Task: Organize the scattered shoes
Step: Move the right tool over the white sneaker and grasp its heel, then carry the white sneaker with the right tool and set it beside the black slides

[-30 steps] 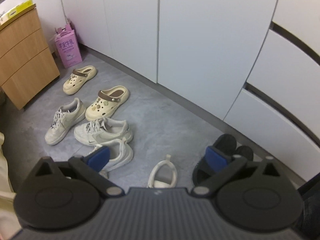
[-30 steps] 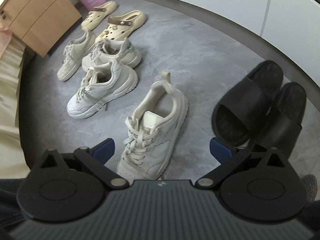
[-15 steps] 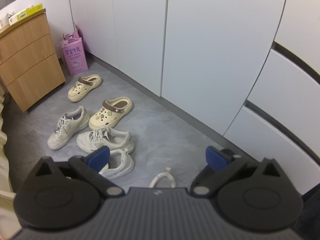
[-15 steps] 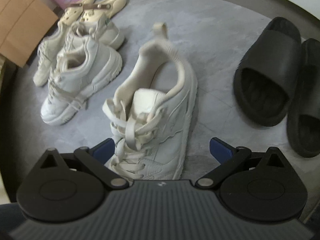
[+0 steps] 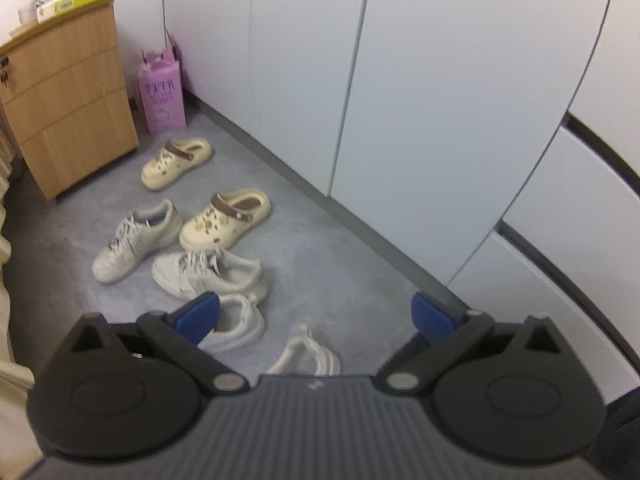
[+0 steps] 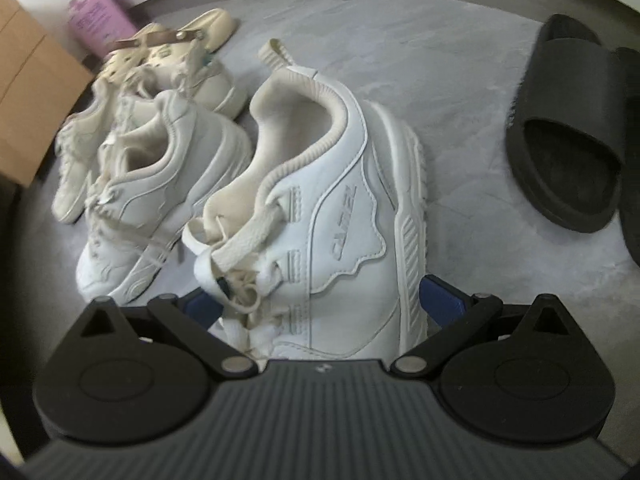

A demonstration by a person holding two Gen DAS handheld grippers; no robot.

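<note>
Two blue pads (image 6: 440, 294) of the spread right gripper (image 6: 320, 300) straddle the white sneaker (image 6: 320, 200) on the grey floor (image 6: 440, 80), beside its mate (image 6: 160, 184), while the left gripper (image 5: 316, 316) hangs wide apart, empty, above the floor.

Right gripper (image 6: 320, 296) low over the grey floor (image 6: 400, 60), jaws spread wide, and a white sneaker (image 6: 320, 200) sits right between the blue fingertips (image 6: 440, 294), toe end towards the camera, heel away. Whether the pads touch its sides, hard to say. Just left of it, a second white sneaker (image 6: 160, 184), with more pale shoes (image 6: 200, 76) bunched behind it. A cream clog (image 6: 192, 34) at the back near a pink box (image 6: 96, 20) and a wooden cabinet (image 6: 28, 92). Off to the right, well apart, a black slide sandal (image 6: 568, 128) with another (image 6: 632, 152) at the frame edge.
</note>
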